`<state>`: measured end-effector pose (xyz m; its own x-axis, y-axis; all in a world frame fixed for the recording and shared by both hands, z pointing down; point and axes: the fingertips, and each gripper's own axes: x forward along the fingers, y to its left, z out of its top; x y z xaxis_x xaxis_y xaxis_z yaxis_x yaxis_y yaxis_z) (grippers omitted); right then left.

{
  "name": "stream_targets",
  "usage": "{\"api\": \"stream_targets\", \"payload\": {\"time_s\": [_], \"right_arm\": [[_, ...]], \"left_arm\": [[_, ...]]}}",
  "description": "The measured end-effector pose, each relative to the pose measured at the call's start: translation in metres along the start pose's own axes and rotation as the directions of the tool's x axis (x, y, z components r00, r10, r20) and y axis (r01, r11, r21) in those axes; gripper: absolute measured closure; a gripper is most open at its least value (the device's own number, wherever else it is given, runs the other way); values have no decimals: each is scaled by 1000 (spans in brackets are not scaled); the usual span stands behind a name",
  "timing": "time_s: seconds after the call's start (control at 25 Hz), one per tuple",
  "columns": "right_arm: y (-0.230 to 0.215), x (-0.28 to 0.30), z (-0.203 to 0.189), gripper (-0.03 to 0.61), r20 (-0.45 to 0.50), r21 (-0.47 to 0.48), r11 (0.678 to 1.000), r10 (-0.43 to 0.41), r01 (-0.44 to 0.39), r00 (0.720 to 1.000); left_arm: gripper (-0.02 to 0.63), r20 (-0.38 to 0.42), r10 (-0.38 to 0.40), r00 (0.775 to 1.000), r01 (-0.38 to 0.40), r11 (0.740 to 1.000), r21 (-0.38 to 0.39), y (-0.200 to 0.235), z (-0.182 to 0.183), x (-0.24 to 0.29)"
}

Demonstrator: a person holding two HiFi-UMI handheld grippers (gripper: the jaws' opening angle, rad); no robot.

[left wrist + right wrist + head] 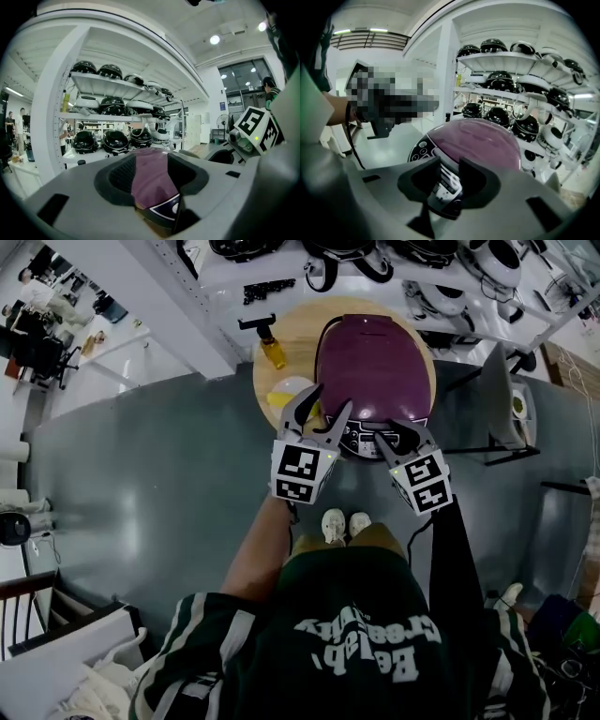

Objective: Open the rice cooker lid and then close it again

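Nearest in the head view, a person in a green printed shirt stands on the grey floor, pale shoes just short of a round wooden table. The left tongs reach level toward the front left edge of the purple rice cooker. Their jaws stand apart and grip nothing, and the left gripper view shows the cooker's lid and dark rim in the gap. The right tongs tilt down over the cooker's front control panel. Their jaws are apart by a narrower gap and also hold nothing. The cooker sits on the table with its lid down. Left of it lie a yellow object and, farther back, an amber bottle. Beyond stand white shelves of dark helmets.
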<state>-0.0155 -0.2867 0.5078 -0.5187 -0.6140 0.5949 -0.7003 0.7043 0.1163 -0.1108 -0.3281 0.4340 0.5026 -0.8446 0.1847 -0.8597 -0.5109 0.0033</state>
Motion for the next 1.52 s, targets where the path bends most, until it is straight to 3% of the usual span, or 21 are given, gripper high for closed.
{"api": "stream_targets", "payload": {"time_s": [0.88,1.52], "right_arm": [[1,-3,-2,439,77,-48,989,-137,141,988],[5,0,-5,453,53,-79,986,-139,143,989]], "left_arm": [[402,2,-24,1000,24,999,-23,-5,0,1],[402,1,-36,999,36,998,-47,-3,-3,3]]}}
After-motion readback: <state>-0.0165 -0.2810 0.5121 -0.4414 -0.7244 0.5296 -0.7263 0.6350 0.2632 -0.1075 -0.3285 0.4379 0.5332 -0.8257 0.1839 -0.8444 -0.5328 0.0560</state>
